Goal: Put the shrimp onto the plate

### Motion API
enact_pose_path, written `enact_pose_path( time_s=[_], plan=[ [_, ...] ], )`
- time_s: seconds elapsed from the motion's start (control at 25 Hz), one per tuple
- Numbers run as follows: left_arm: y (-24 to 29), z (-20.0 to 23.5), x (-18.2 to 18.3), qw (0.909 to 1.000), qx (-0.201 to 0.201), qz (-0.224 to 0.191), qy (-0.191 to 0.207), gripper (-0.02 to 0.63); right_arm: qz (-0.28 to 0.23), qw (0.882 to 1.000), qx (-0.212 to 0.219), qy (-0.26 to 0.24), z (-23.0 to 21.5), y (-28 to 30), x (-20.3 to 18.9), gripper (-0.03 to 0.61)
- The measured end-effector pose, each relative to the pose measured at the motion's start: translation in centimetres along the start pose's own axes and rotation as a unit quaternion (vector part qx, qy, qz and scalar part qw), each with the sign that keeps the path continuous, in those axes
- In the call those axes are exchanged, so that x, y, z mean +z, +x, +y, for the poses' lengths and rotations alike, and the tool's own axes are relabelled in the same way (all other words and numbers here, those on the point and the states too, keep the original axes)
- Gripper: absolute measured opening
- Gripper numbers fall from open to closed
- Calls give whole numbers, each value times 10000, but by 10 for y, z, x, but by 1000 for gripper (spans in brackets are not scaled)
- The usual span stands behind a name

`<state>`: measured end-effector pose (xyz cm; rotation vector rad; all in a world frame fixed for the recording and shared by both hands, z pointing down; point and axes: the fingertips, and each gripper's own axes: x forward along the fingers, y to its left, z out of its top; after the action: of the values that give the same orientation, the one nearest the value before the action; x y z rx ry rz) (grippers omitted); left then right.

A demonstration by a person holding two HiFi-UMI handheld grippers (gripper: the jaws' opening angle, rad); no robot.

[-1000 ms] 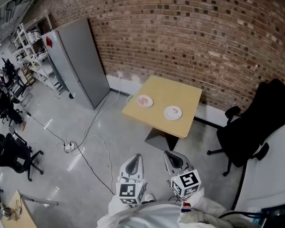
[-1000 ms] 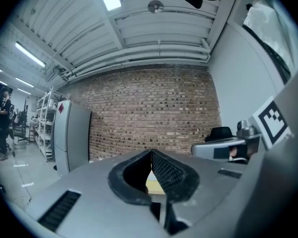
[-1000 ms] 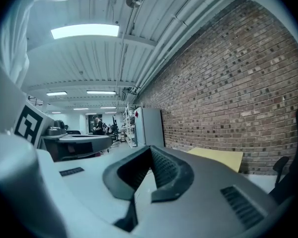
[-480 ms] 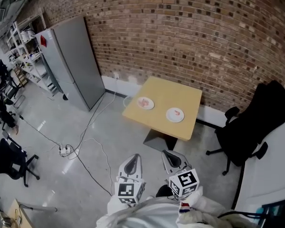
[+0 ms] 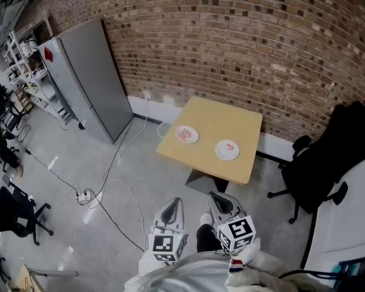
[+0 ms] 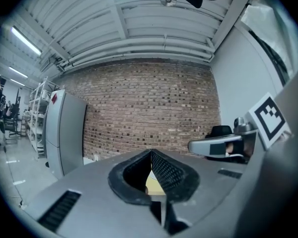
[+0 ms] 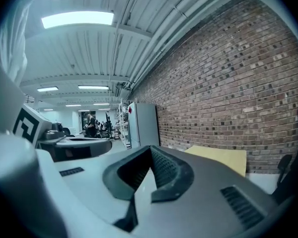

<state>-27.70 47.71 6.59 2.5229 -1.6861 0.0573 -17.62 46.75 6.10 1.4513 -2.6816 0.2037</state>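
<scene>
Though apart, left plate (image 5: 194,140) and right plate (image 5: 221,154), each with shrimp (image 5: 184,134).

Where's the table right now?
Head view: the wooden table stands ahead by the brick wall, grey cabinet to its left, black office chair to its right.

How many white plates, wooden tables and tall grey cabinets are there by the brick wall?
Round white plates: 2
Light wooden square table: 1
Tall grey metal cabinet: 1
Total: 4
</scene>
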Motion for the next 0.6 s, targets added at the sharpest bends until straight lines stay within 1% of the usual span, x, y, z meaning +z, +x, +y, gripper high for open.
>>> enact_pose_path(
  time_s=[0.12,0.32,0.48,0.6],
  plan=[
    [28,4,-2,9999,-71,-38,98,12,9,10000,-33,25,-20,21,1,23],
    [89,15,-5,9997,-162,77,153,12,19,9998,-134,135,-64,63,2,25],
    [146,23,7,9994,-208,209,155,12,-2,9995,-248,215,-110,102,16,23],
    [190,29,16,9992,-246,207,253,12,-30,9990,-327,306,-145,129,25,23]
  ],
)
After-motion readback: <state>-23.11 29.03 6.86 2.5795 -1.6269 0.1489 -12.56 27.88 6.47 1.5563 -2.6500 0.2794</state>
